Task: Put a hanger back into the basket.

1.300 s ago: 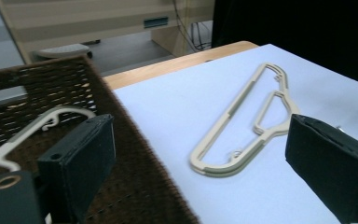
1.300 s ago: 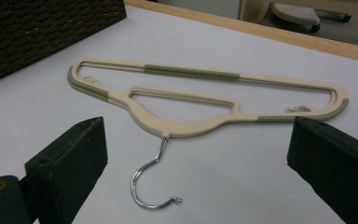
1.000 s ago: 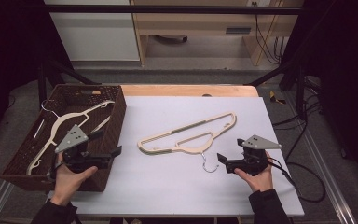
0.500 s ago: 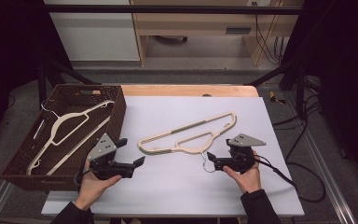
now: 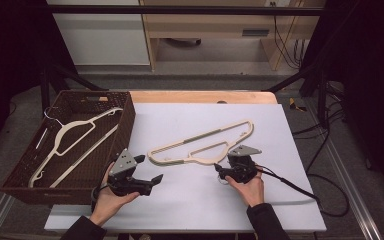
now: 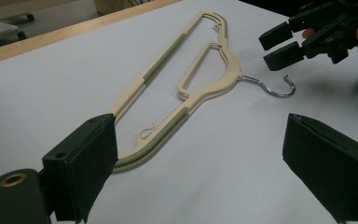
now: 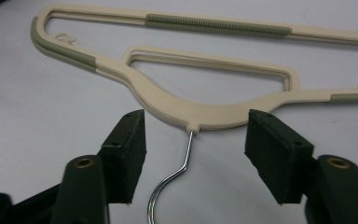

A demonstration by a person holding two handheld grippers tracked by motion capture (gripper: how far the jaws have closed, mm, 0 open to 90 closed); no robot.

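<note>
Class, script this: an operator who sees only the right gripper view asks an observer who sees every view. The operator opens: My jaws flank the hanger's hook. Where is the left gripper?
Observer: The left gripper hovers open by the hanger's left end, gripping nothing.
Operator: Is there somewhere to put the hanger?
Observer: A brown basket sits at the left of the table.
Operator: Is it empty?
Observer: No, a second hanger lies in it. Your right gripper has just been closing, with the hook between its jaws but not yet pinched.
</note>
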